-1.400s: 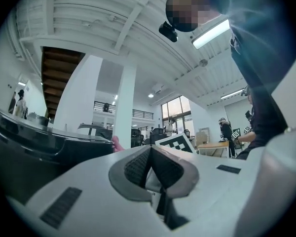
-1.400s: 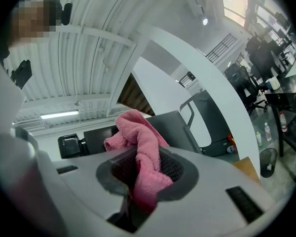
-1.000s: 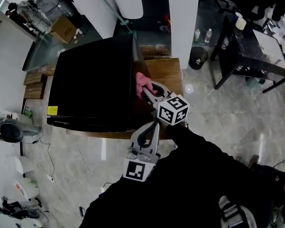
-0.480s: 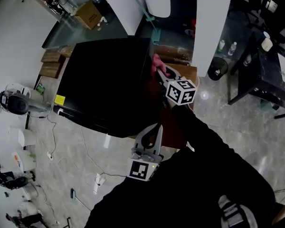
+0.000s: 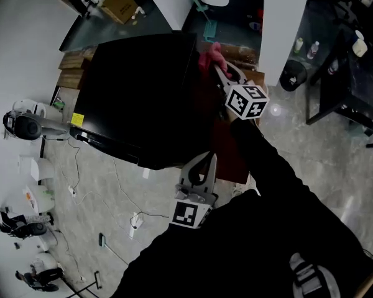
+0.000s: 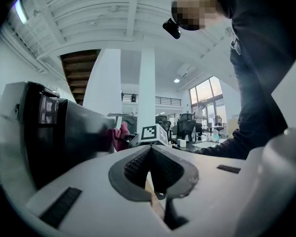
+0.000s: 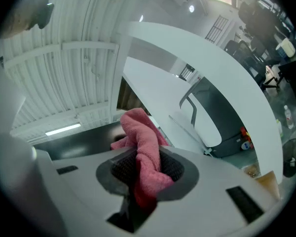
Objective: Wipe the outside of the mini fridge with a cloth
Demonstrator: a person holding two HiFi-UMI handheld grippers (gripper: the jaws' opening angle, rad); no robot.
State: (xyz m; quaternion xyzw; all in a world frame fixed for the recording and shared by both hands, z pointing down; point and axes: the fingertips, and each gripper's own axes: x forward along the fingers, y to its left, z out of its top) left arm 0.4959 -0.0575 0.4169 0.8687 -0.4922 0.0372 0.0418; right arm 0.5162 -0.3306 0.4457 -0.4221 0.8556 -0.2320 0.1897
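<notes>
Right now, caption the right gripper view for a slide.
The right tool clamps a pink cloth next to the black mini fridge.

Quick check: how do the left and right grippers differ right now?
The right gripper is shut on the pink cloth; the left gripper is shut with nothing between its jaws. The right gripper holds the cloth at the mini fridge's side; the left gripper hangs near the person's body, off the fridge. Both carry marker cubes.
</notes>
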